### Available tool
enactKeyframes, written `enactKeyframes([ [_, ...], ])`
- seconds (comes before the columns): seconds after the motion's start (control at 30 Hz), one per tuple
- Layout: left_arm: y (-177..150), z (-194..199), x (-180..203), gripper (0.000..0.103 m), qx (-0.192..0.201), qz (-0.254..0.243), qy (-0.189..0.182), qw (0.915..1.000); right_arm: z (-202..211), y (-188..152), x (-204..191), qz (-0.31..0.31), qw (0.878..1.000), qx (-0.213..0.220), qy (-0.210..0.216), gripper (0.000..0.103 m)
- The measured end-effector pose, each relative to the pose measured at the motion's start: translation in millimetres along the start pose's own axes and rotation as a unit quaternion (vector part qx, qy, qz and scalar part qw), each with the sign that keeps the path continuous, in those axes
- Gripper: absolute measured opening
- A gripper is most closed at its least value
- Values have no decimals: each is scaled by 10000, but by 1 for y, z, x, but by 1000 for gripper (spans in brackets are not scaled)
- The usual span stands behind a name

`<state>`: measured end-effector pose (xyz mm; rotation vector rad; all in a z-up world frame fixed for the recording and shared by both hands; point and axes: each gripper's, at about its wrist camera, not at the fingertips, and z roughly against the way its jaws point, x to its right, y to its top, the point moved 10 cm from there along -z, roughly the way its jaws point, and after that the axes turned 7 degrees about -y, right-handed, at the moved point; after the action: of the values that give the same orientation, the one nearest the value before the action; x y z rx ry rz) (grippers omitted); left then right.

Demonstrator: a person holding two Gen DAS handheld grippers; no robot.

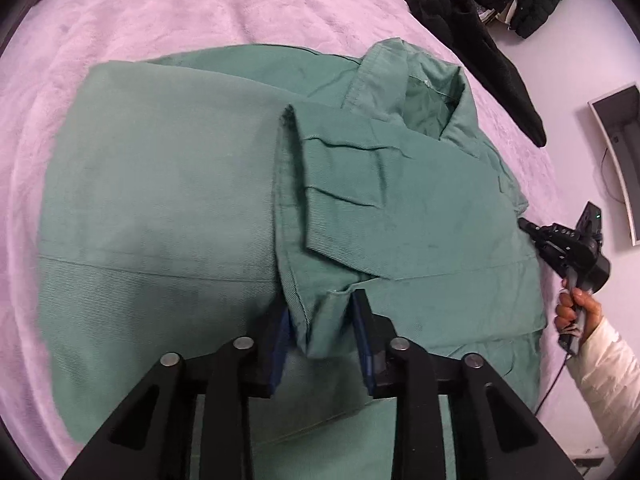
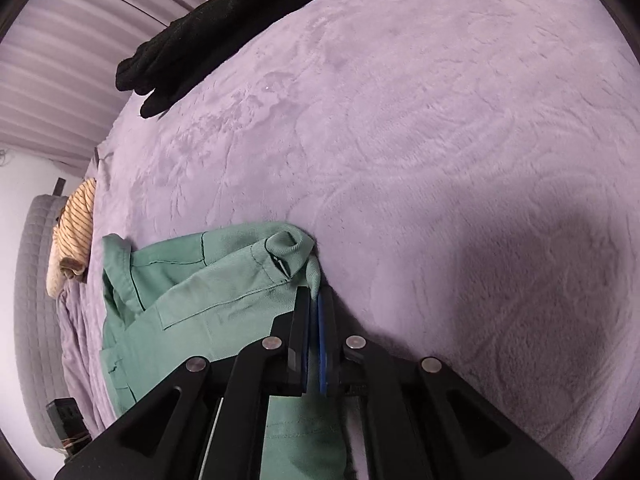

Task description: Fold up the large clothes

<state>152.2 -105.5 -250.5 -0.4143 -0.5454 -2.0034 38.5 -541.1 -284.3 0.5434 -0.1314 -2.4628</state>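
A large green jacket lies partly folded on a pink fleece bed cover, collar at the far right. My left gripper is open, its jaws on either side of a folded sleeve cuff on top of the jacket. My right gripper is shut on the jacket's edge at the right side; it also shows in the left wrist view, held by a hand. The jacket fills the lower left of the right wrist view.
Black clothes with hangers lie at the bed's far right corner, and also show in the right wrist view. A striped yellow cloth lies at the bed's edge. A grey-framed panel stands beyond the bed.
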Motion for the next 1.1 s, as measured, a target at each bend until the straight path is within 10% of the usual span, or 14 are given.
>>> enactKeyframes([
  [0.13,-8,29,-23,49,60,-20,578,9983,27,-12,9,-49,9997,16,-219,7],
  [0.3,2,42,-2,49,308,-177,356,9987,68,-45,-4,417,9983,227,-334,7],
  [0.63,3,-25,7,49,292,-555,805,9948,42,-136,8,1191,9884,-578,-745,0],
  [1.1,-9,5,19,49,230,-507,955,9939,88,-171,52,-1421,9849,-602,778,13],
])
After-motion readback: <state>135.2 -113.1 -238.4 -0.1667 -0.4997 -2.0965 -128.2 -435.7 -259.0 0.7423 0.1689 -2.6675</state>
